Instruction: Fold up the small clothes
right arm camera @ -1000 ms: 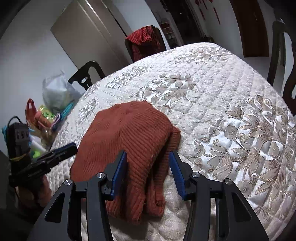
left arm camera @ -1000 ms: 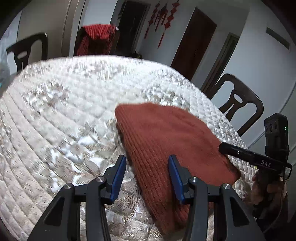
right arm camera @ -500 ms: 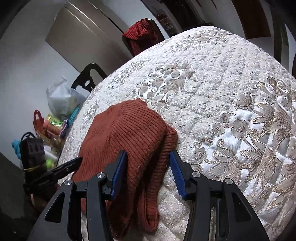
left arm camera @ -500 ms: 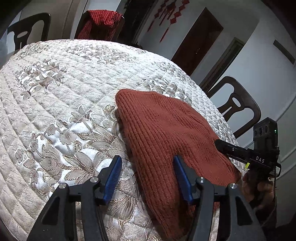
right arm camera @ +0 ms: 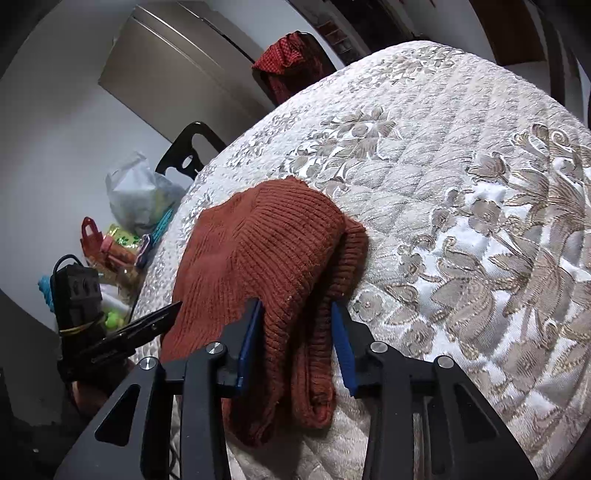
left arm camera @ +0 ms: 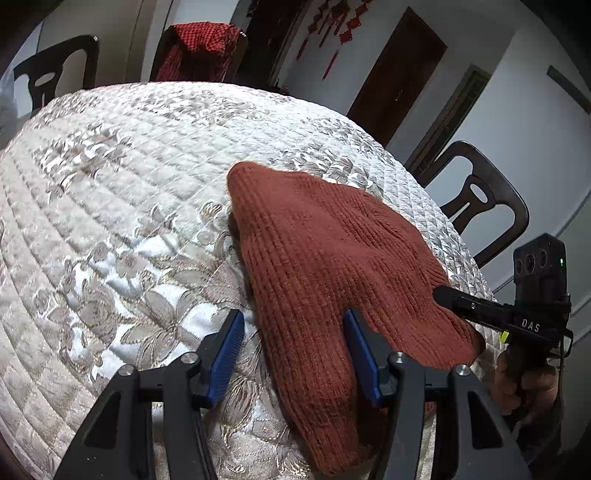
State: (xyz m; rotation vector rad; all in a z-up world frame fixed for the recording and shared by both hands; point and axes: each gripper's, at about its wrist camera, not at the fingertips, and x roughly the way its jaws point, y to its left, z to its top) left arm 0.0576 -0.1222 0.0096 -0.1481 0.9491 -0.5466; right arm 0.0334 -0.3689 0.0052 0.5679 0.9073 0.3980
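White letters "DAS" (left arm camera: 530, 326) legible on the black body of the right gripper (right arm camera: 297, 343), seen at 4 o'clock in the left wrist view; no other writing readable.

Counted: one rust-red knitted garment (left arm camera: 325, 258), two hand-held grippers, three dark wooden chairs around the table in the left wrist view, one of them at 12 o'clock draped with a red checked cloth (left arm camera: 199, 44). Red hanging ornaments (left arm camera: 332, 33) at 1 o'clock on the far wall. One translucent plastic bag (right arm camera: 136, 192) at 9 o'clock in the right wrist view, beside a heap of small colourful items too jumbled to name.

Garment ribbed, thick, folded over into a rough wedge, lying near the table's near edge on a cream quilted cover (left arm camera: 110, 184) with diamond stitching and shiny floral brocade.

Left gripper (left arm camera: 293, 350): black frame, blue ridged pads, jaws just closing yet parted, a strip of the knit between them, the left pad clear of the cloth over the cover, the right pad at the knit's edge. Right gripper: same build, jaws just closing, both pads against a bunched double layer of the garment's other end, gripping it.
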